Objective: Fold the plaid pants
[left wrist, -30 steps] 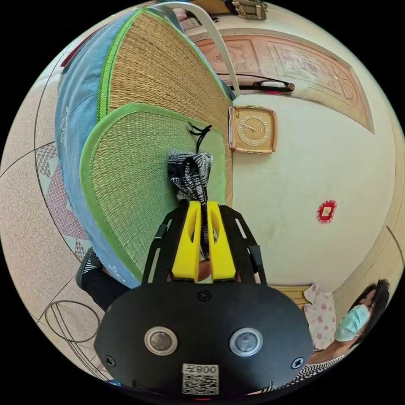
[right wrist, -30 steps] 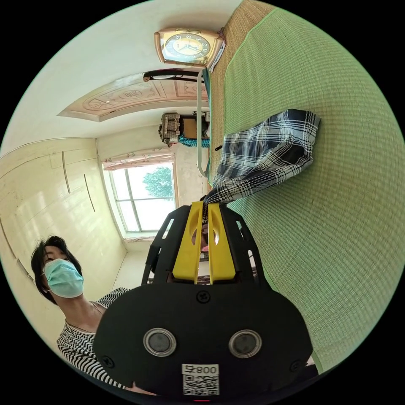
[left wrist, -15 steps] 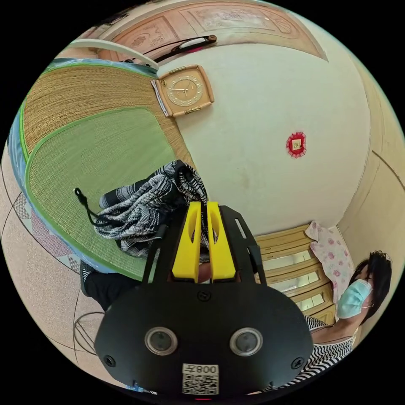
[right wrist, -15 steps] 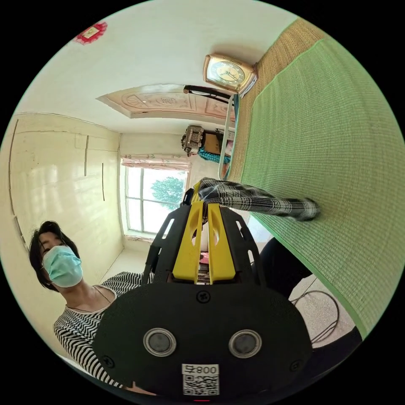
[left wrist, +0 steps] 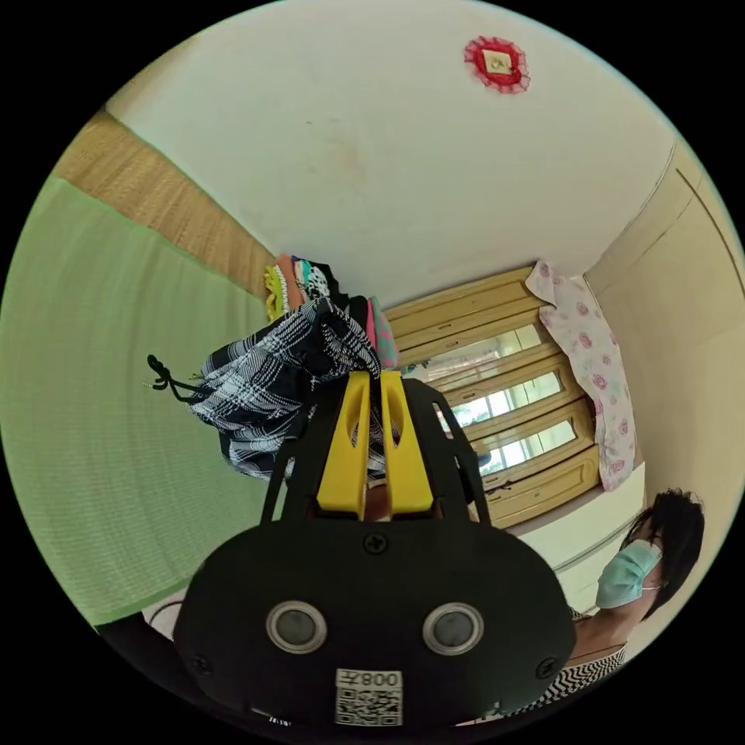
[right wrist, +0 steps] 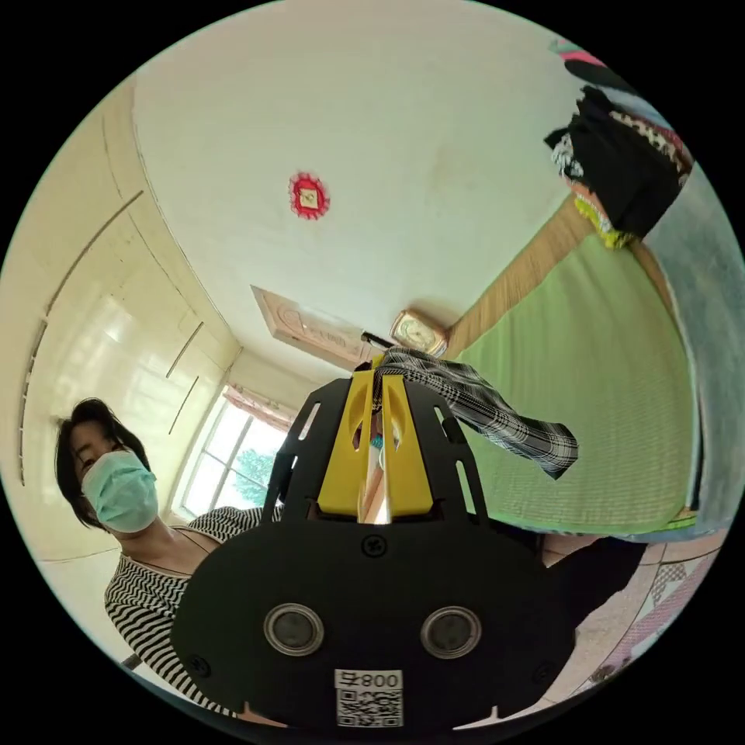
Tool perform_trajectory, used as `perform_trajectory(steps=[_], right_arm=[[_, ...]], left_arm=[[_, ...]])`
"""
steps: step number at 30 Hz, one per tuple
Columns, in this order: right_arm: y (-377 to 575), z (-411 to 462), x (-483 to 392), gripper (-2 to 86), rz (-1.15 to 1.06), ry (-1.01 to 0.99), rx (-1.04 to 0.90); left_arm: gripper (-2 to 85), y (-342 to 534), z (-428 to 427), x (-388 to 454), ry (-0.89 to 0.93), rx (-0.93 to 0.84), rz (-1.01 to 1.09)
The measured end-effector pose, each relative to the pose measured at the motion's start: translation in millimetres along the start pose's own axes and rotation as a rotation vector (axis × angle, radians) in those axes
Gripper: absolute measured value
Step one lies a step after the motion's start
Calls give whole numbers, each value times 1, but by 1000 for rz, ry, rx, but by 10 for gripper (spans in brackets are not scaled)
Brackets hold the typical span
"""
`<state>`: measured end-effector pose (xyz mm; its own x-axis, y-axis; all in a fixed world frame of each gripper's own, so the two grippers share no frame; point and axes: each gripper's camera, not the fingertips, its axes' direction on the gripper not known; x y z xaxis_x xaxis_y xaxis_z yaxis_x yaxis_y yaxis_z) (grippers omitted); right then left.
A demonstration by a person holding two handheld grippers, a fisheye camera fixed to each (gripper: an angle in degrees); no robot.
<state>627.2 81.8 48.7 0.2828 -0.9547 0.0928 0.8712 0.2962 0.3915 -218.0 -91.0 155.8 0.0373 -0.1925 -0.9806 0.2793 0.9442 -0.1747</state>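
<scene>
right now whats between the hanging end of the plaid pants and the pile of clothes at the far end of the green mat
In the right gripper view, a bare stretch of green woven mat separates the black-and-white plaid pants from the pile of folded clothes.

Cream walls (left wrist: 434,171), green mat (right wrist: 597,349), wooden cabinet (left wrist: 504,419), bright window (right wrist: 233,466).

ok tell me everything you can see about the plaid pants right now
The plaid pants are soft woven cloth, checked black, navy and white, with a black drawstring dangling knotted. They hang bunched and lifted above the green mat. The left gripper is shut on a gathered edge; the right gripper is shut on another part, the cloth trailing from it to a loose corner.
</scene>
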Motion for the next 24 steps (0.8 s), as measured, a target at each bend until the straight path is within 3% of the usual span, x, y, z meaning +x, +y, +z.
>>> perform_trajectory(steps=[5, 9, 12, 14, 17, 18, 24], right_arm=[[-14, -122, -64, 17, -184, 169, 205], [11, -187, -67, 17, -176, 289, 312], [40, -207, -26, 18, -32, 373, 316], [59, -209, 12, 18, 91, 431, 298], [86, -207, 76, 18, 337, 496, 243], [94, -206, 93, 18, 390, 422, 231], [97, -209, 97, 19, 396, 402, 198]], left_arm=[[25, -62, 214, 53, 188, -194, 201], [25, -66, 338, 45, 211, -324, 232], [26, -56, 432, 6, 99, -447, 215], [27, -42, 497, -35, -92, -544, 208], [28, -26, 562, -84, -257, -694, 158], [28, -24, 570, -90, -254, -692, 161], [33, -25, 622, -124, -193, -674, 183]])
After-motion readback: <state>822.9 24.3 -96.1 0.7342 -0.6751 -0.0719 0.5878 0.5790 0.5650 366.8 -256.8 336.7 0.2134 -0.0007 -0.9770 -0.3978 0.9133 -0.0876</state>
